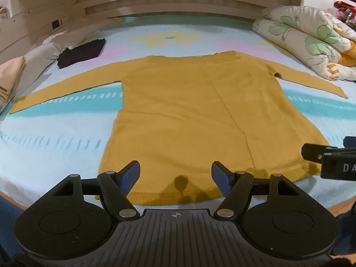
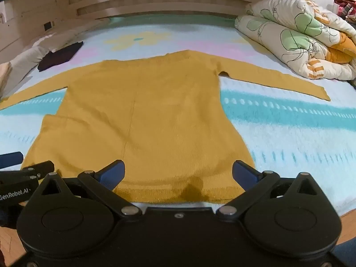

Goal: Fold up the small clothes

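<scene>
A mustard-yellow long-sleeved sweater (image 1: 189,111) (image 2: 144,111) lies flat on the bed. Both sleeves are spread out sideways and the hem faces me. My left gripper (image 1: 175,170) hovers open over the left half of the hem, with nothing between its blue pads. My right gripper (image 2: 178,166) stands wide open over the right half of the hem and is also empty. Each gripper shows at the edge of the other's view: the right gripper (image 1: 329,160) by the sweater's lower right corner, the left gripper (image 2: 26,169) by its lower left corner.
The fleece bedspread (image 1: 55,138) (image 2: 289,133) is pale blue with teal stripes. A folded dark garment (image 1: 81,52) (image 2: 60,56) lies at the back left by pillows (image 1: 37,60). A rolled floral quilt (image 1: 311,42) (image 2: 300,37) fills the back right. A wooden headboard (image 1: 178,2) runs behind.
</scene>
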